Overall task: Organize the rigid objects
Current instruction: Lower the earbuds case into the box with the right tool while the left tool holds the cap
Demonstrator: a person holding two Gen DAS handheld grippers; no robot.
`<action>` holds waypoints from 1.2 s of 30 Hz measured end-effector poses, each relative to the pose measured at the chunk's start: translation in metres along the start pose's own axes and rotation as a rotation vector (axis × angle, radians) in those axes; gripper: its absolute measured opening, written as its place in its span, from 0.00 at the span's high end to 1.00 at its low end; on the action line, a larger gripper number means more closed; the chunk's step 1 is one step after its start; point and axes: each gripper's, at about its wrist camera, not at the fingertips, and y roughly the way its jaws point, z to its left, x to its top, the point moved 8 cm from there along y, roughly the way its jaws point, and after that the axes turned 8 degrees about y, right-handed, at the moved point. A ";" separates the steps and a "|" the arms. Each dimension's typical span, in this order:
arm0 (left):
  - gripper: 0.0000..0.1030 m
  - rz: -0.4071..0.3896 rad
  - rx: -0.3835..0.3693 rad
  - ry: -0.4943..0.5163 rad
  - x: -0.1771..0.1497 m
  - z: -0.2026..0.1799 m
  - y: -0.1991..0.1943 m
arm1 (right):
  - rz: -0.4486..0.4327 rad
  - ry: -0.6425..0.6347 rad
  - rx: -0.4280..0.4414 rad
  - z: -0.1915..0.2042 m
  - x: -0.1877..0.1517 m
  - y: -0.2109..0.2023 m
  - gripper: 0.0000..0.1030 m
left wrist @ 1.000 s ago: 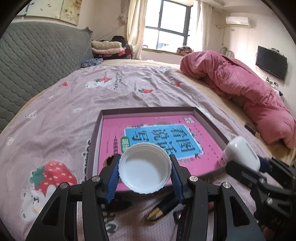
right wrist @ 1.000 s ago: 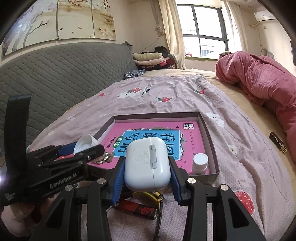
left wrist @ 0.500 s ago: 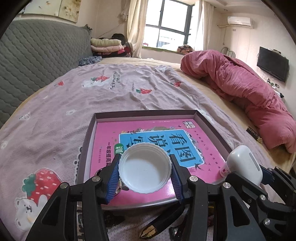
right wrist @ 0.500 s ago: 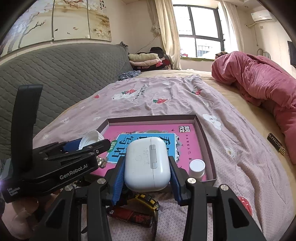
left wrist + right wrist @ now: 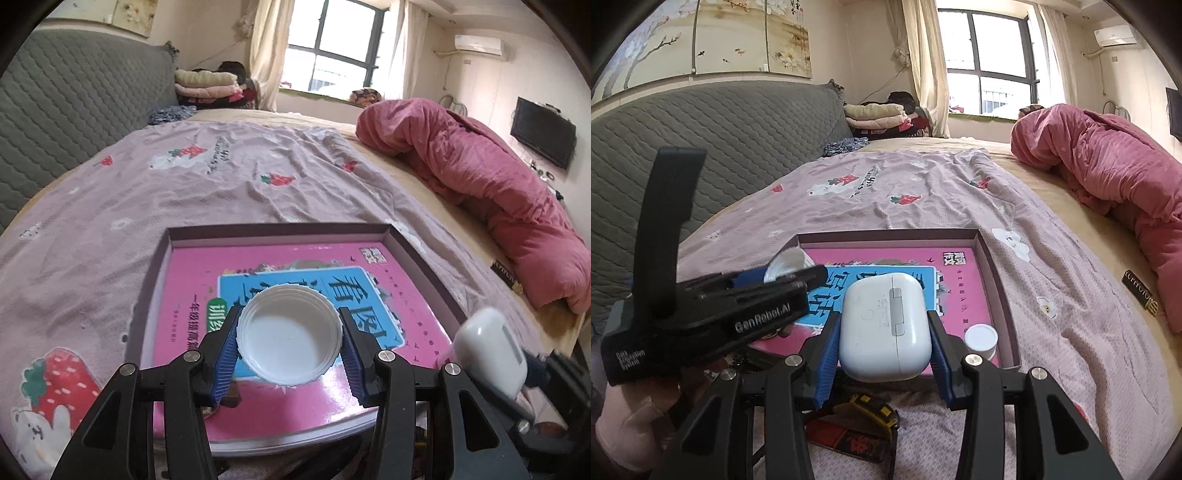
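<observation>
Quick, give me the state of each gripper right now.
Left gripper: shut on the white lid.
Right gripper: shut on the white earbud case.

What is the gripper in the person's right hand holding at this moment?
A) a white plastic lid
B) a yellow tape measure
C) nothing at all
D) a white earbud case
D: in the right wrist view the right gripper has its blue pads pressed against both sides of the white earbud case, held above the near edge of the box; the white lid sits in the left gripper.
</observation>
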 end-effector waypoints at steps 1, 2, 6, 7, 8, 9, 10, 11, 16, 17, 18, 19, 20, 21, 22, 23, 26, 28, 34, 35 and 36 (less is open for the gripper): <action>0.50 0.012 -0.007 0.009 -0.003 -0.002 0.003 | -0.001 -0.003 -0.010 -0.001 0.001 0.001 0.57; 0.50 0.018 -0.011 0.012 -0.004 -0.003 0.005 | -0.005 -0.002 -0.017 -0.002 0.003 0.002 0.57; 0.50 0.045 -0.027 0.026 -0.011 -0.007 0.012 | -0.025 0.007 -0.029 -0.005 0.012 0.006 0.57; 0.50 0.053 -0.028 0.021 -0.013 -0.007 0.014 | -0.030 0.004 -0.032 -0.005 0.015 0.007 0.57; 0.50 0.063 -0.034 0.020 -0.015 -0.007 0.017 | -0.035 -0.002 -0.037 -0.005 0.017 0.008 0.57; 0.50 0.071 -0.037 0.020 -0.016 -0.007 0.019 | -0.039 -0.006 -0.040 -0.005 0.019 0.009 0.57; 0.50 0.077 -0.037 0.021 -0.018 -0.007 0.021 | -0.041 -0.003 -0.042 -0.006 0.021 0.011 0.57; 0.50 0.085 -0.038 0.025 -0.019 -0.007 0.023 | -0.038 0.003 -0.042 -0.006 0.022 0.012 0.57; 0.50 0.106 -0.053 0.034 -0.026 -0.006 0.029 | -0.032 0.026 -0.045 -0.012 0.027 0.020 0.57; 0.50 0.108 -0.059 0.034 -0.027 -0.006 0.029 | -0.029 0.025 -0.045 -0.013 0.028 0.021 0.57; 0.50 0.112 -0.064 0.034 -0.027 -0.006 0.031 | -0.025 0.024 -0.045 -0.013 0.028 0.022 0.57; 0.50 0.114 -0.068 0.033 -0.028 -0.006 0.032 | -0.021 0.023 -0.045 -0.012 0.028 0.024 0.57; 0.50 0.118 -0.069 0.034 -0.029 -0.006 0.033 | -0.015 0.019 -0.045 -0.012 0.027 0.025 0.57; 0.50 0.121 -0.070 0.036 -0.030 -0.007 0.034 | -0.009 0.014 -0.051 -0.012 0.027 0.027 0.57; 0.50 0.129 -0.074 0.035 -0.032 -0.006 0.036 | -0.002 0.010 -0.056 -0.011 0.026 0.029 0.57; 0.50 0.134 -0.076 0.034 -0.033 -0.006 0.037 | 0.005 0.008 -0.058 -0.011 0.025 0.031 0.57; 0.50 0.151 -0.078 0.033 -0.037 -0.004 0.040 | 0.032 -0.002 -0.066 -0.010 0.021 0.036 0.57; 0.50 0.158 -0.074 0.029 -0.038 -0.003 0.041 | 0.058 -0.008 -0.062 -0.008 0.017 0.041 0.57; 0.50 0.163 -0.077 0.038 -0.040 -0.005 0.041 | 0.109 -0.034 -0.062 -0.003 0.006 0.050 0.57; 0.50 0.165 -0.079 0.038 -0.040 -0.006 0.041 | 0.117 -0.036 -0.059 -0.003 0.004 0.052 0.57; 0.50 0.163 -0.077 0.042 -0.040 -0.006 0.041 | 0.125 -0.034 -0.054 -0.002 0.002 0.053 0.57</action>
